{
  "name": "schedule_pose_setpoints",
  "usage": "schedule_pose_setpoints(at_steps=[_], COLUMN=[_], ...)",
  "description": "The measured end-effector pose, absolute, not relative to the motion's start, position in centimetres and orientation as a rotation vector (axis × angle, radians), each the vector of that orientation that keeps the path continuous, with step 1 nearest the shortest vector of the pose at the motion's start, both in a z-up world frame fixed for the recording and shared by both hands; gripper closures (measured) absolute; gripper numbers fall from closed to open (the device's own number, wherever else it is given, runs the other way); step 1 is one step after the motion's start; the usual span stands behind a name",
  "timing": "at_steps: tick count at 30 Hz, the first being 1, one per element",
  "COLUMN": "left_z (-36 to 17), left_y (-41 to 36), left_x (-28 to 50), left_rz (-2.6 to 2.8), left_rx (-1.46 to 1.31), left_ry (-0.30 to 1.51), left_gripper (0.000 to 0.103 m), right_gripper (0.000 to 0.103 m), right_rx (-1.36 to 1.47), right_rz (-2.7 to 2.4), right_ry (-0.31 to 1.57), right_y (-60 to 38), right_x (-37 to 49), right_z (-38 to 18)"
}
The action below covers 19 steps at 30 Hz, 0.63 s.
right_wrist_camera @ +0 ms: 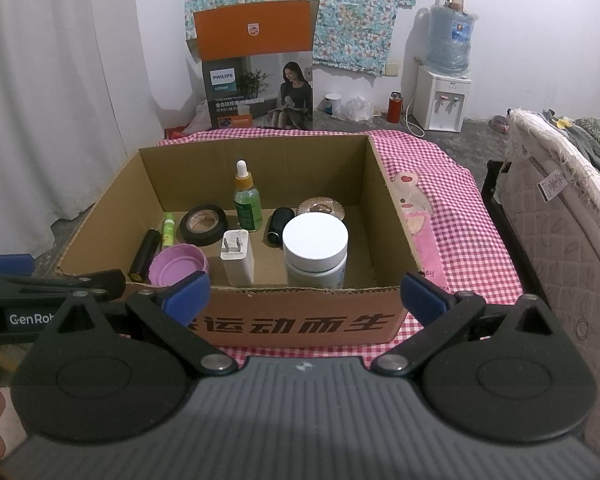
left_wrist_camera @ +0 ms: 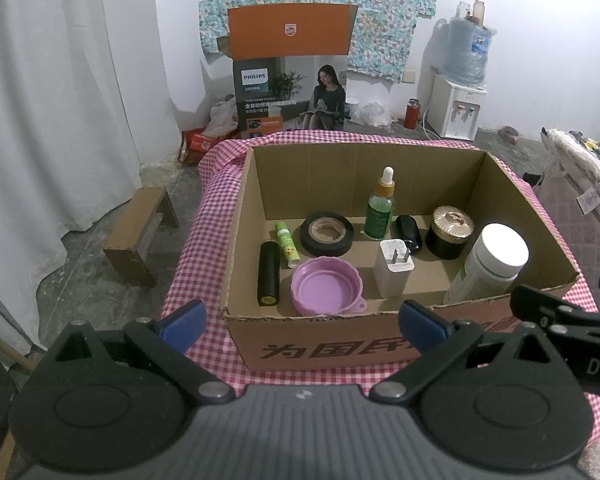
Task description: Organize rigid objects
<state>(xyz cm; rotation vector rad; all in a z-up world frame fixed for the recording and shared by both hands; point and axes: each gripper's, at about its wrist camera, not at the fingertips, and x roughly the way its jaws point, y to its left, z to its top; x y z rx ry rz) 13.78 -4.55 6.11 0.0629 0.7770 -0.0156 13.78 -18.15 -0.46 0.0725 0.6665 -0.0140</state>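
An open cardboard box (left_wrist_camera: 380,344) (right_wrist_camera: 300,320) sits on a pink checked tablecloth (left_wrist_camera: 204,216). Inside stand a green dropper bottle (left_wrist_camera: 380,212) (right_wrist_camera: 247,204), a white-lidded jar (left_wrist_camera: 496,260) (right_wrist_camera: 315,250), a gold-lidded black jar (left_wrist_camera: 450,232) and a white charger (left_wrist_camera: 393,270) (right_wrist_camera: 238,258). A black tape roll (left_wrist_camera: 326,234) (right_wrist_camera: 204,225), purple lid (left_wrist_camera: 326,288) (right_wrist_camera: 176,264), black tube (left_wrist_camera: 269,274), green stick (left_wrist_camera: 286,243) and a black fob (left_wrist_camera: 408,230) lie beside them. My left gripper (left_wrist_camera: 302,326) and right gripper (right_wrist_camera: 306,294) hover open, both empty, before the box's near wall.
A pink pouch (right_wrist_camera: 420,224) lies on the cloth right of the box. A Philips carton (left_wrist_camera: 290,88) stands behind the table, a wooden stool (left_wrist_camera: 140,232) on the floor at left, a water dispenser (left_wrist_camera: 458,104) at back right, a mattress (right_wrist_camera: 560,208) at right.
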Motion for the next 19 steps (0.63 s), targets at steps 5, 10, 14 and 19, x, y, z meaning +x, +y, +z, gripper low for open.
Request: schedule_pose_setpoints(at_steps=[5, 10, 14, 19], left_z=[6.39, 6.43, 6.42, 6.36], left_y=[-4.58, -4.62, -4.5, -4.47], left_x=[13.78, 13.77, 13.77, 13.71], left_rz=[-0.014, -0.014, -0.014, -0.012], left_rx=[0.059, 0.059, 0.056, 0.056], left_ry=[0.775, 0.773, 0.777, 0.777], left_gripper=[0.0, 0.0, 0.0, 0.0], right_gripper=[0.001, 0.001, 0.001, 0.001], right_rx=[0.074, 0.075, 0.074, 0.075], right_rz=[-0.014, -0.014, -0.014, -0.014], right_ry=[0.665, 0.665, 0.665, 0.666], right_y=[-18.06, -18.0, -17.97, -18.02], right_x=[13.76, 13.76, 13.76, 13.81], right_z=[-0.5, -0.48, -0.49, -0.37])
